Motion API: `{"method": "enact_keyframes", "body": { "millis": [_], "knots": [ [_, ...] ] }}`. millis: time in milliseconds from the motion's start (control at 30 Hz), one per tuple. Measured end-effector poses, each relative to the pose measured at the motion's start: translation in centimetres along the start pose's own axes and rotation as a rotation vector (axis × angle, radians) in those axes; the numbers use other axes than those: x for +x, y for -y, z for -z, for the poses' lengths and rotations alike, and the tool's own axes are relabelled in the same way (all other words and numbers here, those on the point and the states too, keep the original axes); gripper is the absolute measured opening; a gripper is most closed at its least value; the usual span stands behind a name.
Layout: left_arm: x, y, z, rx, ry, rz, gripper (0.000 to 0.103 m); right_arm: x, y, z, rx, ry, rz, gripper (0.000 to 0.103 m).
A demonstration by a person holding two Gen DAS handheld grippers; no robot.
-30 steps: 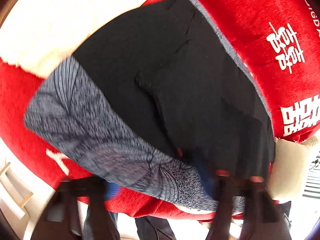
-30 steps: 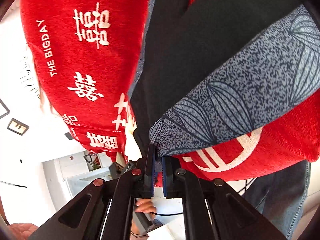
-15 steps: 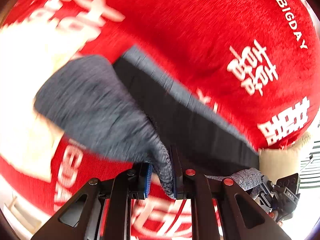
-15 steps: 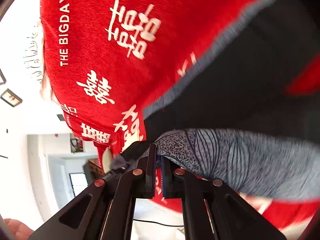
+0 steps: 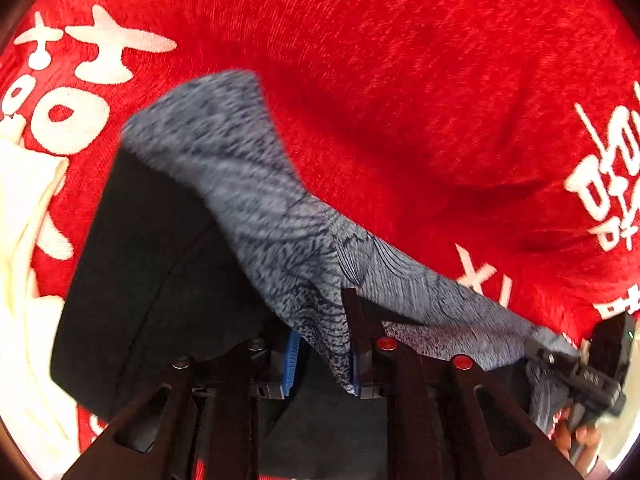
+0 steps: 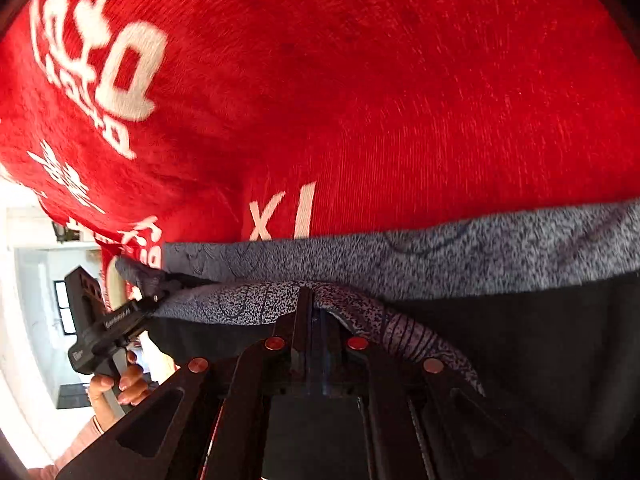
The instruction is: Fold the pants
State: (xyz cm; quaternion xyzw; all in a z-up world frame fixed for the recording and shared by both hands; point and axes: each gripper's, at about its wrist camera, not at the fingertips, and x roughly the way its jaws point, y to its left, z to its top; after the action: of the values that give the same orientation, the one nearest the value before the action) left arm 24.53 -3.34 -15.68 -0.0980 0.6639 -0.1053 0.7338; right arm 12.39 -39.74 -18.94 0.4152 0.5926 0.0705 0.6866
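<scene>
The pants are black [image 5: 152, 272] with a grey-blue leaf-patterned band [image 5: 240, 184] and lie on a red bedcover [image 5: 400, 80]. The band is lifted and stretched taut between both grippers. My left gripper [image 5: 324, 360] has a bunch of the band between its blue pads, and its jaws are opening slightly. My right gripper [image 6: 316, 316] is shut tight on the band [image 6: 440, 256], with the black cloth [image 6: 520, 340] below it. Each gripper shows in the other's view: the right gripper [image 5: 540, 350] at the far right, the left gripper [image 6: 152, 300] at the left, held by a hand [image 6: 116, 384].
The red bedcover [image 6: 360, 80] carries white characters and lettering [image 5: 612, 176] and fills most of both views. A cream cloth [image 5: 24, 280] lies at the left edge of the left wrist view. A bright room with a doorway [image 6: 40, 300] shows beyond the bed's edge.
Both grippers have swept across the bedcover, lifting the patterned band and carrying it over the black part. The pants lay spread flat before. The left gripper has taken hold of the band.
</scene>
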Motion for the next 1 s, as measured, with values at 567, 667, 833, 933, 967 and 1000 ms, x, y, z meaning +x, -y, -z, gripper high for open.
{"method": "enact_keyframes", "body": {
  "millis": [567, 667, 833, 933, 967, 1000],
  "knots": [
    [-6.5, 0.8, 0.0, 0.047, 0.09, -0.203, 0.077, -6.9, -1.4, -0.7, -0.058, 0.084, 0.003, 0.086],
    [-6.1, 3.1, 2.0, 0.163, 0.071, -0.251, 0.077, -8.4, -1.2, 1.1, -0.06, 0.133, 0.078, 0.086],
    [-4.4, 8.8, 8.3, 0.366, 0.007, -0.215, 0.077, -11.7, -0.2, 6.3, -0.05, 0.185, 0.22, 0.086],
    [-3.1, 12.8, 12.6, 0.457, -0.061, -0.122, 0.077, -14.1, 1.9, 11.5, 0.028, 0.212, 0.283, 0.086],
    [-2.6, 14.3, 14.2, 0.505, -0.08, -0.091, 0.077, -14.9, 2.8, 13.4, 0.064, 0.225, 0.305, 0.086],
    [-2.3, 15.3, 15.3, 0.538, -0.085, -0.08, 0.077, -16.0, 3.7, 15.6, 0.107, 0.241, 0.324, 0.086]
  ]
}}
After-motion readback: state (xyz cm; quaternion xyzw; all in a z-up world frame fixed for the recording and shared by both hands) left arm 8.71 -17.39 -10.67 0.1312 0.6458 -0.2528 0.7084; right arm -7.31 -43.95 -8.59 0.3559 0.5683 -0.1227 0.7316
